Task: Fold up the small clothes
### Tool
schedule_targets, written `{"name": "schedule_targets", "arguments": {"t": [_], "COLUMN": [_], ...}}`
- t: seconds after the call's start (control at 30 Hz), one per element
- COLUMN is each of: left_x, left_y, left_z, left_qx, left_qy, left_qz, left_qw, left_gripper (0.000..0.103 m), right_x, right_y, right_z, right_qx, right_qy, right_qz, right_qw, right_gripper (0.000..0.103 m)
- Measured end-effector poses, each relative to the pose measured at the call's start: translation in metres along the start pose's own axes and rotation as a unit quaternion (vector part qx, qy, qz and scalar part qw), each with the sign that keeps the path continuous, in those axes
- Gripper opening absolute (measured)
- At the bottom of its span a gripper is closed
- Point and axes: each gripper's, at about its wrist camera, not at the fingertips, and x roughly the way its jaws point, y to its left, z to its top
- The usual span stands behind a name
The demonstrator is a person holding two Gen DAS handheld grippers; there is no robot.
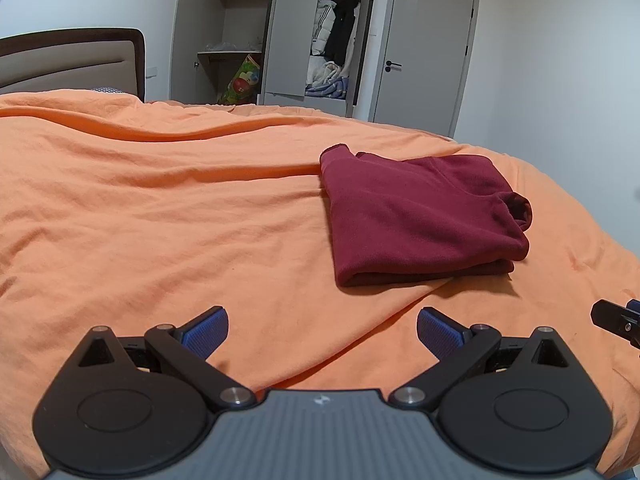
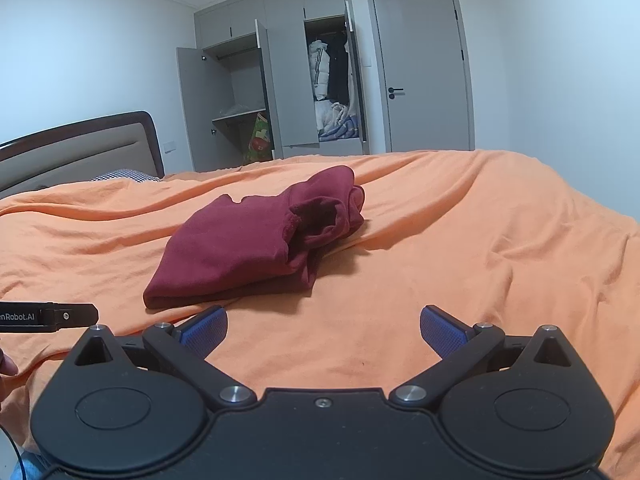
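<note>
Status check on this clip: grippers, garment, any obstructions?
Left gripper open, empty. Right gripper open, empty. Maroon garment lies folded on the orange bedspread, clear of both grippers. Nothing in the way.

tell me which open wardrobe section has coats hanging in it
The right-hand open section of the grey wardrobe, nearest the closed grey door. A white puffy coat hangs there beside dark garments; the left open section has only shelves.

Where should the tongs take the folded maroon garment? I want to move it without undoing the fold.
Probably the thick folded edge nearest the tongs, coming in low from the front. The maroon garment lies flat on the orange bedspread, layers stacked there; its open cuff on the right looks loose and could pull apart.
</note>
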Motion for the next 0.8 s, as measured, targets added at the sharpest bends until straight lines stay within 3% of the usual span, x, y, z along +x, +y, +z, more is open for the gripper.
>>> {"name": "schedule_targets", "arguments": {"t": [0.8], "left_x": [0.0036], "left_y": [0.0004], "left_z": [-0.0006], "left_qx": [0.0], "left_qy": [0.006], "left_qz": [-0.002], "left_qw": [1.0], "left_gripper": [0.103], "right_x": [0.0038], "right_y": [-0.0021], "right_z": [-0.0008], "right_qx": [0.002], "right_qy": [0.005], "right_qz": [-0.002], "right_qw": [1.0], "right_gripper": [0.102]}}
